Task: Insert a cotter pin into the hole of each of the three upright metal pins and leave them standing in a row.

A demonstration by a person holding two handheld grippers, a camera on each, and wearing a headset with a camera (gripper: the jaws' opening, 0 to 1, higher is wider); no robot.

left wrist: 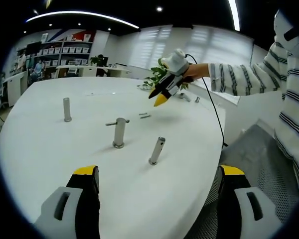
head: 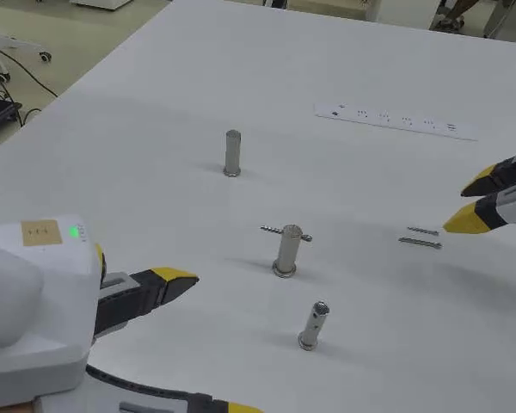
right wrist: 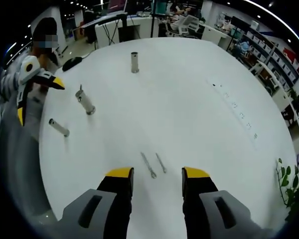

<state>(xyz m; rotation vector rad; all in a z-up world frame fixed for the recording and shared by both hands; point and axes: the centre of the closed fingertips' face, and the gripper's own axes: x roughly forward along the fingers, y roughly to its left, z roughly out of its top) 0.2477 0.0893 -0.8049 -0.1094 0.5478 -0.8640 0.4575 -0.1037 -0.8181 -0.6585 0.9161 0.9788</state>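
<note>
In the head view, three metal pins make a slanting row on the white tabletop (head: 155,112). The far pin (head: 232,153) stands upright and bare. The middle pin (head: 286,251) also stands upright, and a cotter pin (head: 279,230) already goes through its top. It lies level, with its longer part out to the left. The near pin (head: 313,325) has an empty hole and seems to lean to the right. Two loose cotter pins (head: 423,244) lie flat and side by side on the right, with their long axes running left to right. The right claw (head: 473,202) hangs just beside them, partly spread and empty. The left claw (head: 198,342) is low on the left, spread wide and holding nothing.

In the left gripper view, the left claw (left wrist: 158,172) is wide open before the near pin (left wrist: 157,151), well short of it. The right claw (left wrist: 161,97) hovers over the loose cotter pins (left wrist: 144,115).

In the right gripper view, the loose cotter pins (right wrist: 149,166) lie just ahead of the spread right claw (right wrist: 158,174) and point away along its jaws.

The step in hand is probably to pick up one loose pin. The claw should close across one thin shaft only, near its looped end, so that the straight end stays free for the hole. The two pins lie very close together, so both could be caught at once.
</note>
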